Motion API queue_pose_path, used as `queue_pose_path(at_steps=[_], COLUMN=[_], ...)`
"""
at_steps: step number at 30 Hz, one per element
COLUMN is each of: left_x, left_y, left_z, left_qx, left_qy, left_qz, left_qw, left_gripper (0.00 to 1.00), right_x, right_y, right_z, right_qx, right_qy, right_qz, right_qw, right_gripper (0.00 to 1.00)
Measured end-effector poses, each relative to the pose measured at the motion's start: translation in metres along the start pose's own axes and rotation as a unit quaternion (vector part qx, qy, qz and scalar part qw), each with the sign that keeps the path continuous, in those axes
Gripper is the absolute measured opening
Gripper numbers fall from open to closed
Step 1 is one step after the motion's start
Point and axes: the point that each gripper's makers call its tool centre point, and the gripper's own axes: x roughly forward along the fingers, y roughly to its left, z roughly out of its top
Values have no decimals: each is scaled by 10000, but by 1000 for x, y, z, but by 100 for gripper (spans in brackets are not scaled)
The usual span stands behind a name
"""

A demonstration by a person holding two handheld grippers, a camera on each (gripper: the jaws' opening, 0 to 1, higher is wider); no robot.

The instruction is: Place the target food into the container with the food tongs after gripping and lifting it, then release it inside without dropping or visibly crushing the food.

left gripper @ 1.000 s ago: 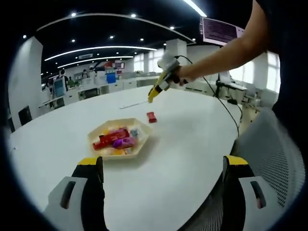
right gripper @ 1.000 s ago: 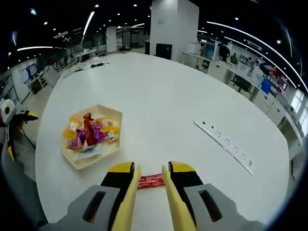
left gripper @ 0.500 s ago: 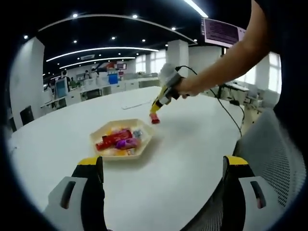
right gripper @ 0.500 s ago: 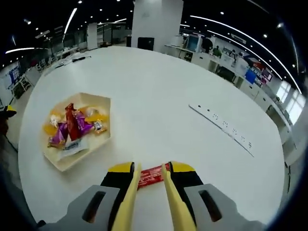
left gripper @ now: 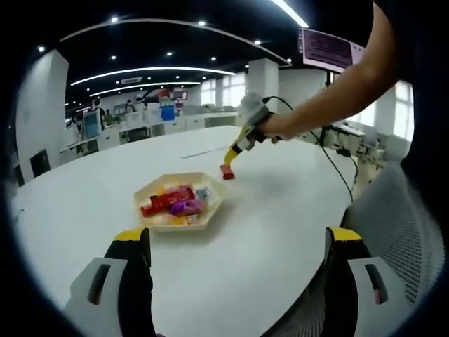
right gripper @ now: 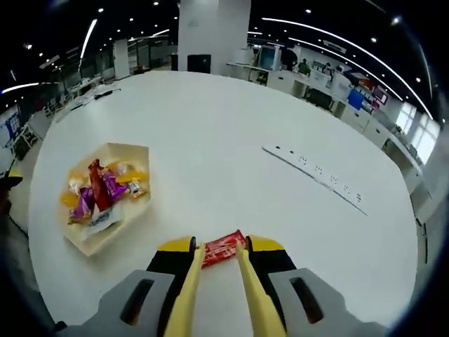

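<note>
While the right gripper (right gripper: 219,261) pinches the red snack packet (right gripper: 224,248) between its yellow tongs, carry it level over the hexagonal tray (right gripper: 139,149), squeezing no harder; the left gripper (left gripper: 235,242) idles wide open, holding nothing

No legible text on the snack wrappers (right gripper: 102,196) or the overhead screen (left gripper: 330,50).

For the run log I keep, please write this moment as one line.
stage: grasp | right gripper: tongs shut on red snack packet on white table | left gripper: open, idle | tray: holds snacks, left of packet
</note>
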Motion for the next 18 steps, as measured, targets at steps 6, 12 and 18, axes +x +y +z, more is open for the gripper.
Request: queue_pose_path(at_steps=[6, 12, 18], left_x=[0, 0, 0], left_y=[2, 3, 3], left_z=[-1, -2, -2], left_qx=[-10, -31, -35], left_qy=[16, 35, 43], left_qz=[53, 68, 53], left_qw=[10000, 10000, 10000], left_gripper=[99, 99, 99], right_x=[12, 2, -16], right_y=[12, 0, -24], right_z=[-9, -21, -34], right_qx=[-464, -651, -275], right_qy=[340, 442, 438], right_qz=[-144, -167, -167], right_qw=[9982, 9968, 9985], right_gripper=[27, 27, 27])
